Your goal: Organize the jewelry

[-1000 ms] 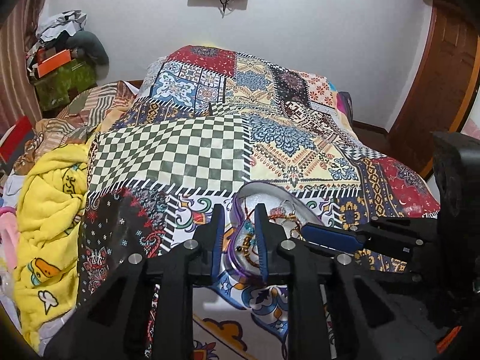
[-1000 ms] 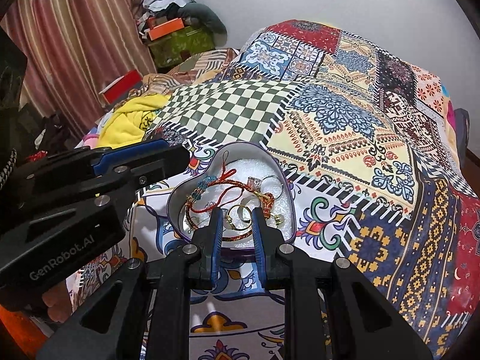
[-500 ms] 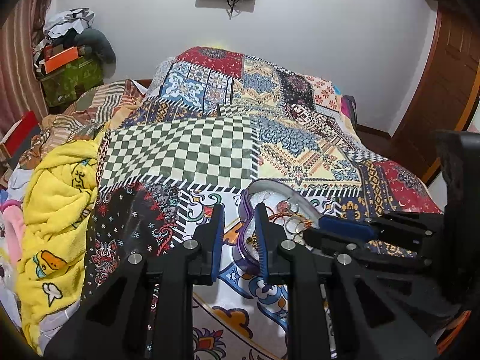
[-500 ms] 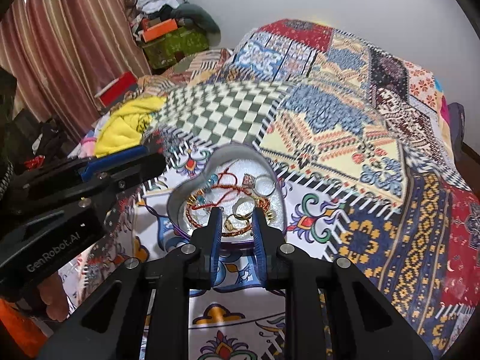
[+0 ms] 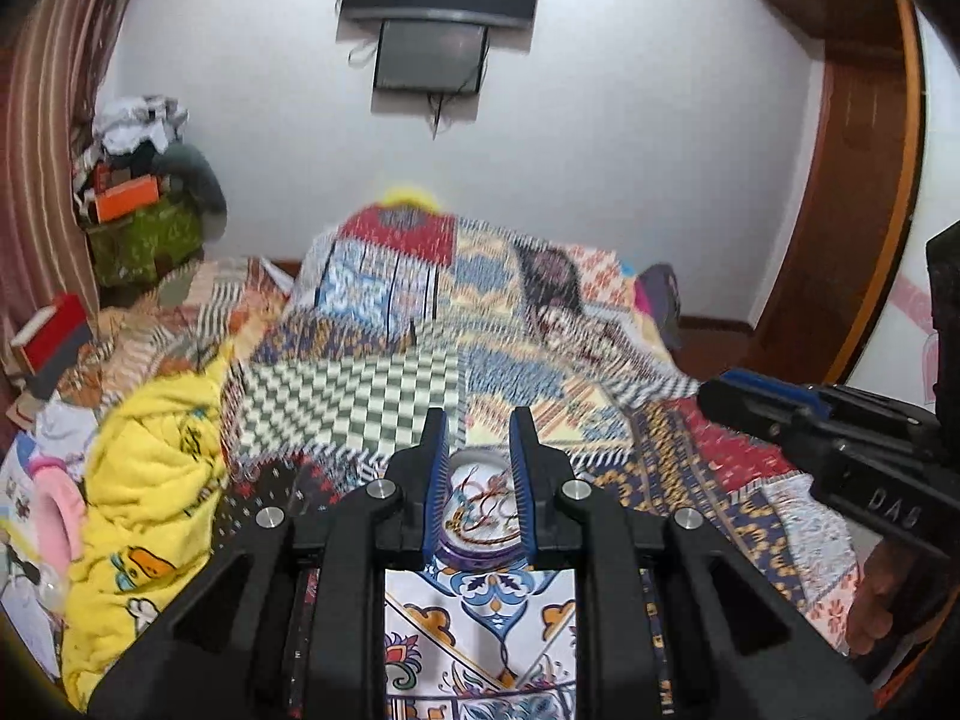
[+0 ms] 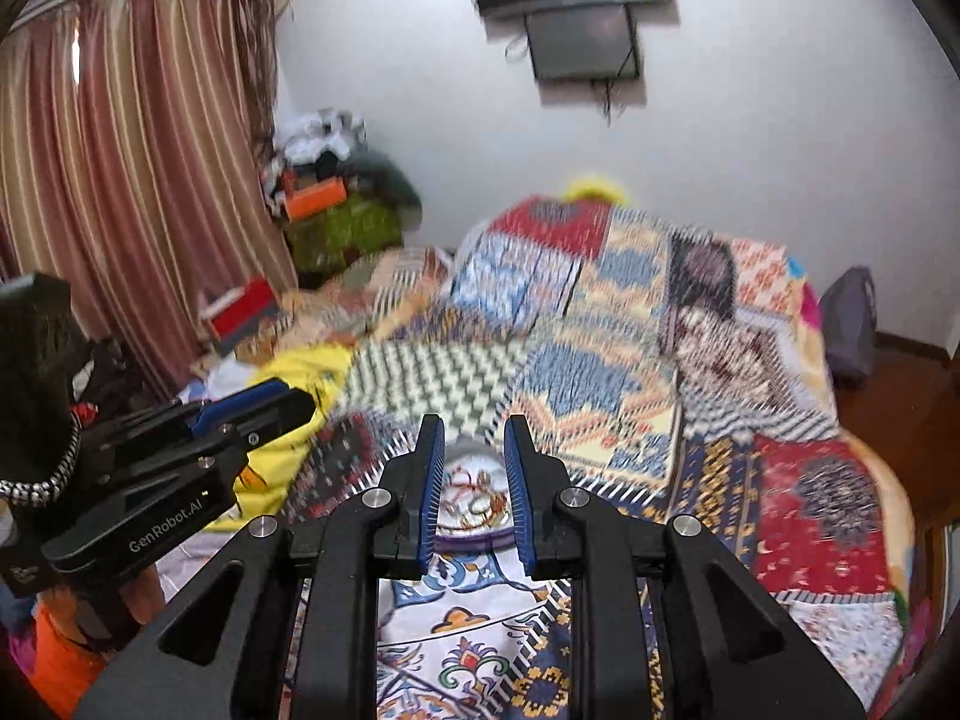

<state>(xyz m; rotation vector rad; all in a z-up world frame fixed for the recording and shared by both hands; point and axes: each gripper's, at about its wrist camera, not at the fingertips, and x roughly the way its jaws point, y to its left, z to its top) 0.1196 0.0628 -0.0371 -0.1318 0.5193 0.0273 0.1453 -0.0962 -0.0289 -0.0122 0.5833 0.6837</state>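
Note:
A heart-shaped tin [image 5: 477, 546] with a purple rim lies on the patterned bedspread, holding a tangle of red thread bracelets and gold jewelry [image 5: 480, 498]. It also shows in the right wrist view [image 6: 474, 525], with the jewelry [image 6: 477, 495] inside. My left gripper [image 5: 478, 429] is open and empty, raised above and behind the tin. My right gripper [image 6: 474, 435] is open and empty, also raised behind the tin. Each gripper appears in the other's view, the right [image 5: 780, 414] and the left [image 6: 252, 408].
The patchwork bedspread [image 5: 540, 324] covers the bed. A yellow cartoon blanket [image 5: 144, 480] lies bunched at the left. Clutter and boxes [image 5: 138, 210] stand by the striped curtain [image 6: 120, 180]. A TV [image 5: 438, 18] hangs on the wall. A wooden door [image 5: 852, 180] is at right.
Both grippers have pulled back and tilted up from the tin, so it looks smaller and lower in both views. The views are blurred by motion. Both jaws stay open.

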